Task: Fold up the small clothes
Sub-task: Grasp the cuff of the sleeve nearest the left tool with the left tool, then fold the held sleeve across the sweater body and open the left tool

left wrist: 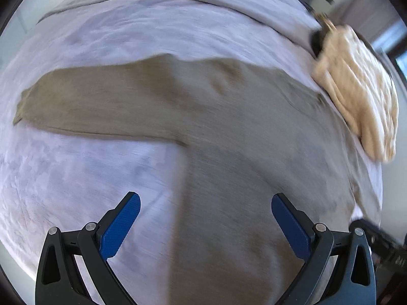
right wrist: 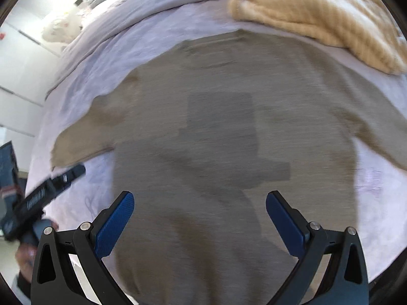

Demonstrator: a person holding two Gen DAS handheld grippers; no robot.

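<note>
Item one: olive-brown shirt (right wrist: 216,127), long-sleeved, spread flat on a pale lilac bedsheet (left wrist: 76,178); in the right wrist view its body fills the centre, one sleeve running out to 9 o'clock and the other toward 3 o'clock, with a dark blocky shadow across the chest. In the left wrist view the same shirt (left wrist: 229,152) occupies the centre and 5 o'clock, one sleeve stretched out toward 9 o'clock. Item two: cream blanket (right wrist: 318,12), ribbed and bunched, at 1 o'clock in the right wrist view, lying just beyond the shirt's collar end; in the left wrist view it (left wrist: 361,94) sits at 2 o'clock. Item three: left claw (left wrist: 206,218), blue-padded fingers spread wide, nothing between them, poised over the shirt's side edge where cloth meets sheet. Item four: right claw (right wrist: 199,216), fingers likewise spread wide and empty, poised over the lower body of the shirt. The left claw's black body (right wrist: 38,200) shows at 8 o'clock in the right wrist view, with a person's hand (right wrist: 24,256) blurred beneath it. Both views are motion-blurred; whether either claw touches the cloth cannot be told.
</note>
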